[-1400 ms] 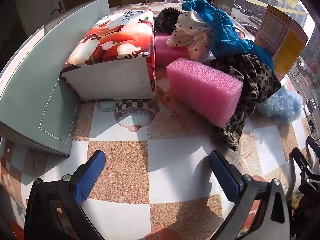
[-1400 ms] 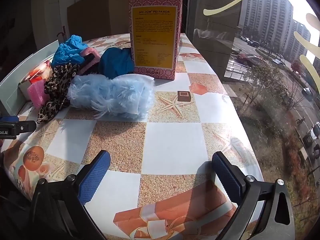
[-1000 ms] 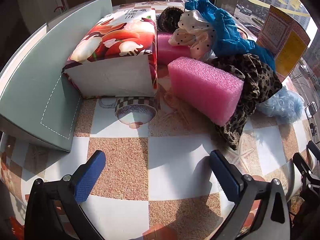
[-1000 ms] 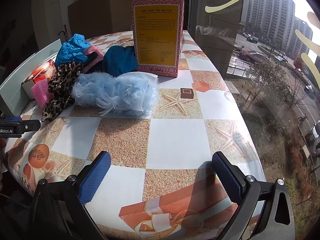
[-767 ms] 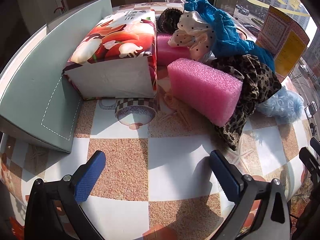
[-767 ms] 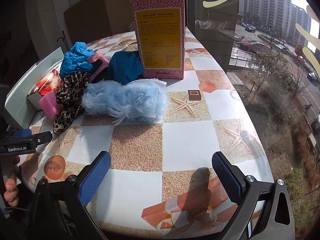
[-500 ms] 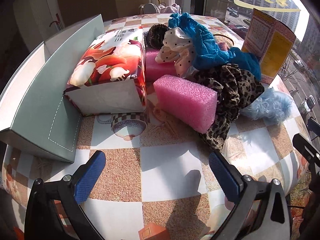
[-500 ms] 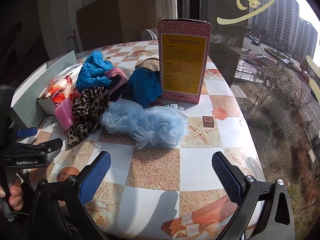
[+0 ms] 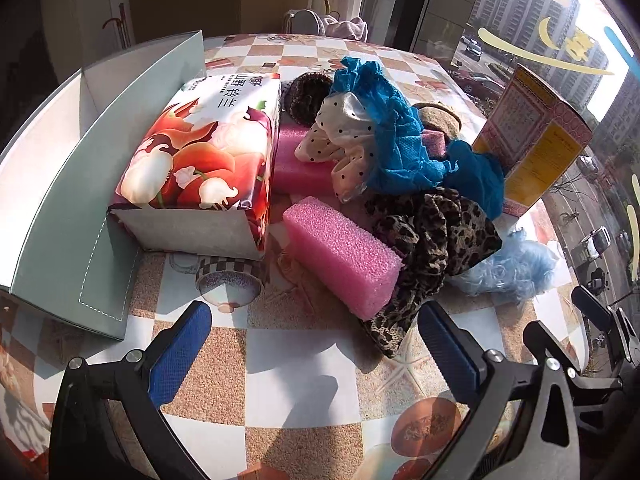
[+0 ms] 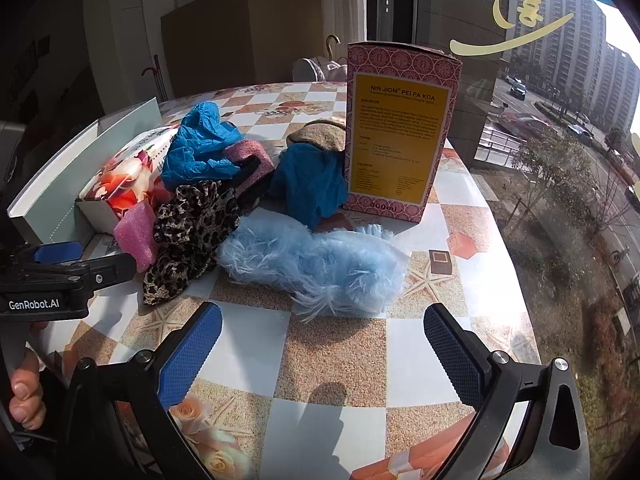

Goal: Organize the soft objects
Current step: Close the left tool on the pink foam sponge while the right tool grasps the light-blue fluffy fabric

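Observation:
A heap of soft things lies mid-table: a pink sponge block [image 9: 344,256], a leopard-print cloth [image 9: 432,236], a blue crinkled cloth [image 9: 388,136], a white dotted cloth [image 9: 340,140], a second pink sponge [image 9: 296,164] and a fluffy light-blue piece [image 10: 320,264]. My left gripper [image 9: 316,344] is open and empty, above the table just short of the pink sponge block. My right gripper [image 10: 324,352] is open and empty, just short of the fluffy piece. The leopard cloth [image 10: 192,228] and blue cloth [image 10: 200,148] also show in the right wrist view.
A floral tissue pack [image 9: 200,160] stands in an open grey-green box [image 9: 80,216] at the left. A tall pink-and-yellow carton [image 10: 400,136] stands behind the heap. The checkered table [image 10: 344,372] drops off at the right by a window.
Both grippers have pulled back and risen, so the heap looks smaller and farther. Nothing on the table has moved. Both grippers stay open.

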Action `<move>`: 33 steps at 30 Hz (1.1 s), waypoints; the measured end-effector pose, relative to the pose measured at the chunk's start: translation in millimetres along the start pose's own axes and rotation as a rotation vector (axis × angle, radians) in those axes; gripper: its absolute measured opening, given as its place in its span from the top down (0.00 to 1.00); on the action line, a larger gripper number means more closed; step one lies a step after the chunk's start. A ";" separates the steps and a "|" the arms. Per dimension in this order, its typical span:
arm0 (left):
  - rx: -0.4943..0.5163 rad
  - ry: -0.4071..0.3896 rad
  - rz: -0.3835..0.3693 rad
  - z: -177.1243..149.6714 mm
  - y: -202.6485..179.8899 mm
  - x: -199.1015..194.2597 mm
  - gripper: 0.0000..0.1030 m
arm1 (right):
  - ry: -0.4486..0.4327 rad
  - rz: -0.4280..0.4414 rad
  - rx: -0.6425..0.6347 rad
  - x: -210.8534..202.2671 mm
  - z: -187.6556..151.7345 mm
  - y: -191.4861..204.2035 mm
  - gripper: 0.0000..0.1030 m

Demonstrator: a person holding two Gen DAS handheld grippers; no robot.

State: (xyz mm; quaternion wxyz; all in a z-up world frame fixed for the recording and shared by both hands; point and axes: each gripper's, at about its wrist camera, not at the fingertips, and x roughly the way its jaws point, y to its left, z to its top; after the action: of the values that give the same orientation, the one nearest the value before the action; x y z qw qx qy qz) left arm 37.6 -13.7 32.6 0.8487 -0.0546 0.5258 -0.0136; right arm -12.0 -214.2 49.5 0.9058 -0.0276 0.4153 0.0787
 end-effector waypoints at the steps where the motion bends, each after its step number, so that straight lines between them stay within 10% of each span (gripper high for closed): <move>1: -0.023 0.014 -0.014 5.5 -0.1 5.0 0.04 | -0.001 0.004 -0.008 1.5 2.8 1.1 0.01; 8: -0.167 0.046 -0.122 12.0 -2.8 11.5 0.09 | -0.026 -0.003 -0.258 25.8 35.1 25.0 0.02; 13: -0.270 0.107 -0.165 14.1 8.6 28.5 0.40 | 0.073 0.052 -0.343 64.4 45.8 34.8 0.05; 18: -0.240 0.100 -0.240 4.6 13.2 16.0 0.73 | 0.149 0.125 -0.356 66.6 35.2 38.5 0.60; 29: -0.119 -0.009 -0.153 -30.0 34.7 -19.1 0.71 | 0.139 0.173 -0.062 16.9 -0.9 16.3 0.67; 33: -0.167 0.013 -0.150 -16.6 30.9 -11.0 0.37 | 0.155 0.150 -0.061 26.8 8.6 15.4 0.44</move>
State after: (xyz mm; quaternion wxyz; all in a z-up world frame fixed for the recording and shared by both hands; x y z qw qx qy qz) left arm 16.8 16.6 31.8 0.8344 -0.1645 0.5250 -0.0337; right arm 9.1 -194.8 35.1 0.8612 -0.0302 0.4827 0.1564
